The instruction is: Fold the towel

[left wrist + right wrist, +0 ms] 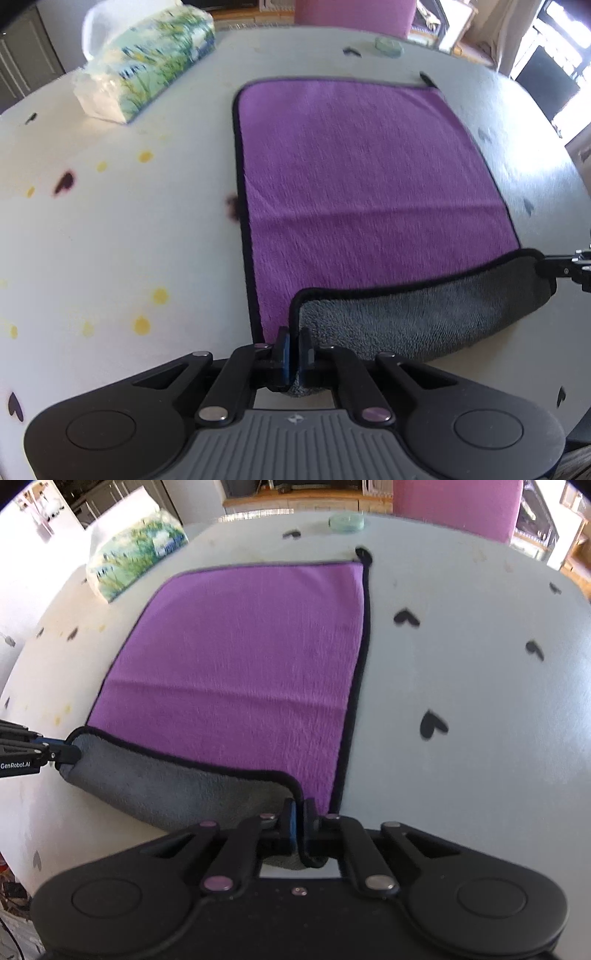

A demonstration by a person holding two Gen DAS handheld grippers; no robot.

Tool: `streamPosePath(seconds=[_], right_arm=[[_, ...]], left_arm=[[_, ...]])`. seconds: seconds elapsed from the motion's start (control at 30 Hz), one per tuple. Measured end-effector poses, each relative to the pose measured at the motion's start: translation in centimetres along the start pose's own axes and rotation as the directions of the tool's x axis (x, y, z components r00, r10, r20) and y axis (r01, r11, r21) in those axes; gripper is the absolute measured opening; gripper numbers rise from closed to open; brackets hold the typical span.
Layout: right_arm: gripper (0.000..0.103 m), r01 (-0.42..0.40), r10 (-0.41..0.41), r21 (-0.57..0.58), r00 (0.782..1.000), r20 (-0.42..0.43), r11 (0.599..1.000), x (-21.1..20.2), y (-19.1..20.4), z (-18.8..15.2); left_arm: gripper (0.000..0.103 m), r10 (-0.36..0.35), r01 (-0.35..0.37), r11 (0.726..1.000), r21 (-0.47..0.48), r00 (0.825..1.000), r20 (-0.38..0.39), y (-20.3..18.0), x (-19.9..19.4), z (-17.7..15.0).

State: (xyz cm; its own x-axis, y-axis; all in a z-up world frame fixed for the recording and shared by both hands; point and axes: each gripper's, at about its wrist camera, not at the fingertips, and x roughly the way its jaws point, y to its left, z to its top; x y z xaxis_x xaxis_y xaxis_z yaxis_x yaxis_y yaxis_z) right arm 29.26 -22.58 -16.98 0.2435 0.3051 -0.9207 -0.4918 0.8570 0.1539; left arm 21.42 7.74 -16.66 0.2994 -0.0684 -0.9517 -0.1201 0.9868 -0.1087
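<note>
Left wrist view: left tool (294, 349) clamps towel (354, 177) near corner; right tool (300, 821) clamps other corner, grey underside lifted off desk (480, 686).

Towel (369, 177) flat on surface (110, 240), near edge lifted between both claws. Tissue pack (147, 62) beyond towel's far-left corner; small dish, probably, (388, 46) behind far edge.
</note>
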Motion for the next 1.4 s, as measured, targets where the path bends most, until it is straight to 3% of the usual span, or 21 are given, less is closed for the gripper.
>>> streamPosePath(seconds=[0.33, 0.6, 1.4], right_arm=[[0.004, -0.003, -0.001, 0.031, 0.993, 0.120, 1.000, -2.0, 0.3, 1.0], [0.004, 0.006, -0.019, 0.067, 0.979, 0.201, 0.998, -3.0, 0.4, 3.0], [0.004, 0.042, -0.074, 0.094, 0.924, 0.375, 0.995, -3.5, 0.5, 10.0]], left_arm=[[0.004, 0.014, -0.009, 0.999, -0.042, 0.991, 0.130, 0.4, -2.5, 1.9], [0.004, 0.006, 0.013, 0.997, -0.081, 0.973, 0.229, 0.4, -4.1, 4.8], [0.004, 0.043, -0.012, 0.996, -0.093, 0.941, 0.336, 1.0, -3.7, 12.7]])
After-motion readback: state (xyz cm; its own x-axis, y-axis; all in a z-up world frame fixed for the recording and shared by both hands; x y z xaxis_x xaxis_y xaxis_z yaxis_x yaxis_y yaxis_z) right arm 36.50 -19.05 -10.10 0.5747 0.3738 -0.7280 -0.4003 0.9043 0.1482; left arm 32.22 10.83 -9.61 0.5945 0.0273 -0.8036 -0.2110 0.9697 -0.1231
